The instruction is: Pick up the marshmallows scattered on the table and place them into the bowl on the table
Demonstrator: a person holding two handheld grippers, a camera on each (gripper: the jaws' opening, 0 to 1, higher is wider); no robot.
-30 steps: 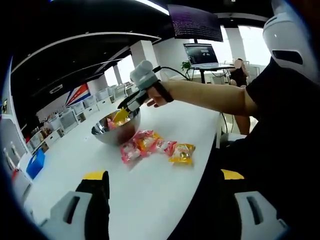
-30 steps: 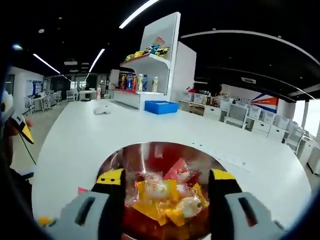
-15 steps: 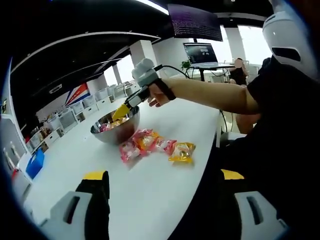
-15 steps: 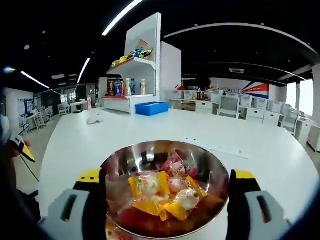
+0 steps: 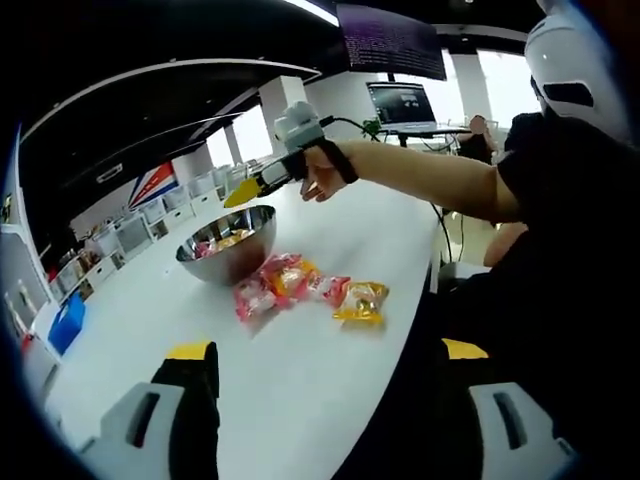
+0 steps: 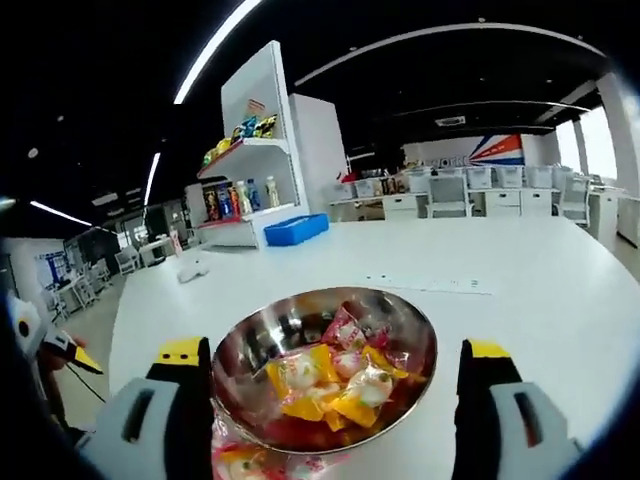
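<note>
A steel bowl point(image 5: 243, 240) point(image 6: 240, 345) stands on the white table point(image 5: 150, 320), holding several wrapped marshmallow packets point(image 6: 325, 378). Beside its near side lie pink and yellow marshmallow packets point(image 5: 268, 288), and one yellow packet point(image 5: 362, 303) rests slightly apart. My right gripper point(image 5: 250, 189) point(image 6: 335, 350) hovers above and behind the bowl, held by a hand, its jaws open and empty. My left gripper point(image 5: 328, 350) stays low near the table's front edge, open with nothing between its jaws, well short of the packets.
The person's arm point(image 5: 420, 185) reaches across the table's right side. A blue bin point(image 6: 298, 229) and a shelf of bottles point(image 6: 245, 190) stand far back. Loose packets point(image 6: 250, 465) peek from under the bowl's near rim. A laptop point(image 5: 400, 105) sits on a far desk.
My right gripper has opened wider, left its packet in the bowl, and lifted up and back from it. The left gripper has stayed put.
</note>
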